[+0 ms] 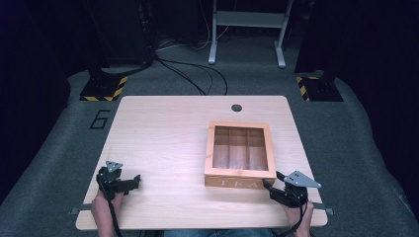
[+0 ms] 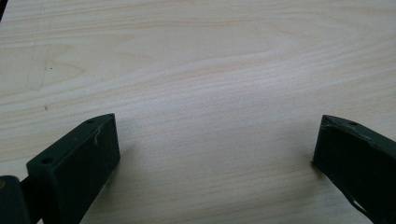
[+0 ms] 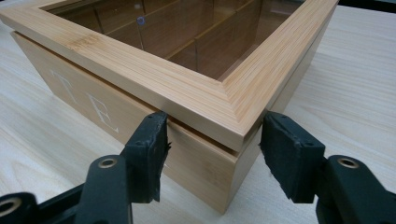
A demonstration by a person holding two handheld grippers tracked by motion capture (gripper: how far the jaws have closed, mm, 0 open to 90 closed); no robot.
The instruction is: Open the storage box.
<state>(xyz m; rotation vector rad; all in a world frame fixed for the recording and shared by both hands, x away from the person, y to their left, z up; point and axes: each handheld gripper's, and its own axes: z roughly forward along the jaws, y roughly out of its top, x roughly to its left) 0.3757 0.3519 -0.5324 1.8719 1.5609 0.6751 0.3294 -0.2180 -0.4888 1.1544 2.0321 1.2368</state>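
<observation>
A wooden tea box [image 1: 239, 154] with a glass-paned lid stands right of the table's middle, with white letters on its front face. Dividers show through the glass. My right gripper [image 1: 272, 179] sits at the box's near right corner. In the right gripper view it [image 3: 212, 140] is open and straddles that corner of the box [image 3: 187, 93]. The left pad [image 3: 149, 154] lies against the front face by the lid seam, and the right pad [image 3: 289, 154] stands a little off the side. My left gripper [image 1: 134, 181] rests near the table's front left, open [image 2: 217, 140] over bare wood.
The light wooden table [image 1: 163, 138] has a round cable hole [image 1: 236, 107] near its far edge. Beyond it on the grey floor are cables, a white frame [image 1: 247, 29], and two stands with yellow-black striped bases [image 1: 104, 88] [image 1: 318, 88].
</observation>
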